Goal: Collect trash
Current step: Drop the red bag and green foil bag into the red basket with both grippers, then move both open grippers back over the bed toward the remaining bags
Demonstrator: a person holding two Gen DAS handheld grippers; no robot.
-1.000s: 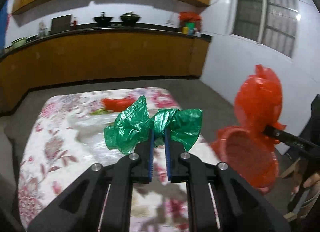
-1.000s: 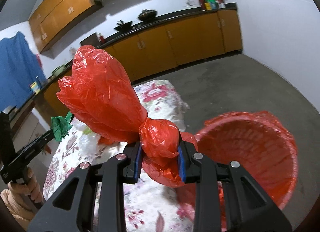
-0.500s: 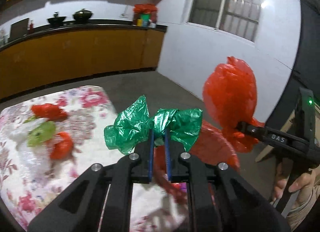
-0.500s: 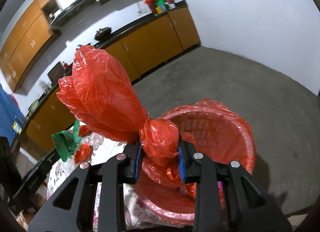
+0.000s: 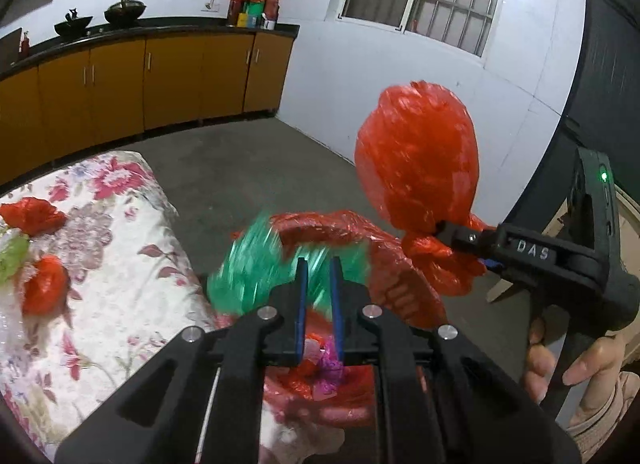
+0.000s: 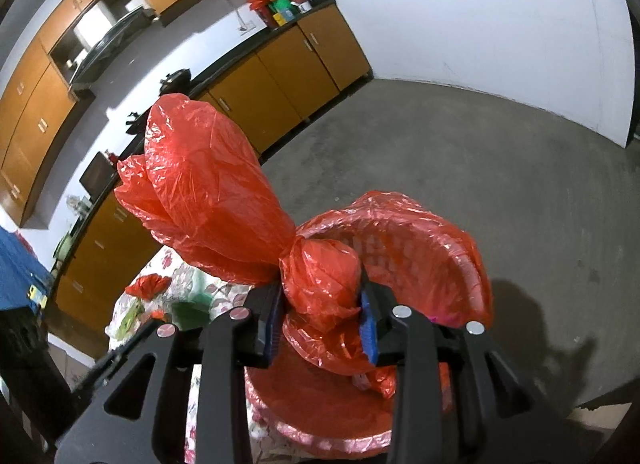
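Above the red-lined basket (image 5: pixel 404 288), parted left gripper (image 5: pixel 318 278) trails blurred green plastic (image 5: pixel 256 268); right gripper (image 6: pixel 320 322) pinches crinkly red bag (image 6: pixel 208 192).

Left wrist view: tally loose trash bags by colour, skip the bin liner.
Red: 3, red bag in right gripper, two red wads on table
Green: 2, blurred green bag at left gripper, pale green wad on table
Total: 5
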